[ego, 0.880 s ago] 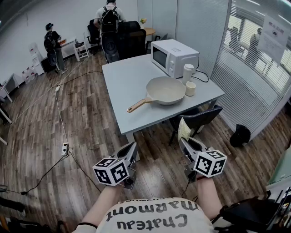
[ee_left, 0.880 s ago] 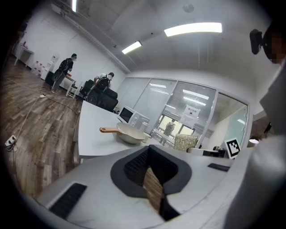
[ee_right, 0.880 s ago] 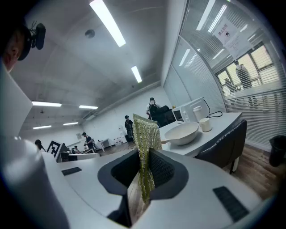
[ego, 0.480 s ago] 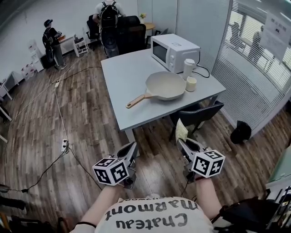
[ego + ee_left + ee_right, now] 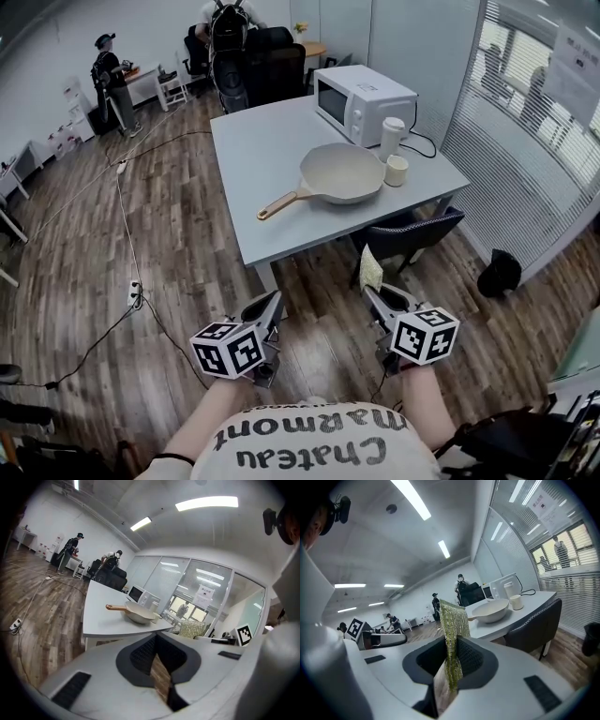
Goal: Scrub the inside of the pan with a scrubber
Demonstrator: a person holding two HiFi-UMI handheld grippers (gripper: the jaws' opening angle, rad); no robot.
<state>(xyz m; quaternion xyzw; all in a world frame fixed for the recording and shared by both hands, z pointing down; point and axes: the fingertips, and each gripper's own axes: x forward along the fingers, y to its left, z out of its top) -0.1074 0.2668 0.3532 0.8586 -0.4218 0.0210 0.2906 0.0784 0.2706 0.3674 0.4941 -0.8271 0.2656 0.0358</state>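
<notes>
at the bottom of the head view, both grippers are held over the wood floor (image 5: 178, 253), well short of the table (image 5: 253, 178). the left gripper (image 5: 273, 304), lower left of centre, has its jaws pressed together with nothing between them. the right gripper (image 5: 374, 293), lower right of centre, is clamped on the scrubber (image 5: 371, 270), a thin yellow-green mesh sheet standing up out of the jaws. the pan (image 5: 342, 174) sits upright on the grey table in the upper middle of the frame, cream-coloured, its wooden handle (image 5: 279, 204) pointing lower left. a small cup (image 5: 397, 170) sits just beside the pan's right rim, with a taller white container (image 5: 392, 137) and a microwave (image 5: 364, 97) behind. a dark chair (image 5: 412, 234) stands at the table's near right side.
</notes>
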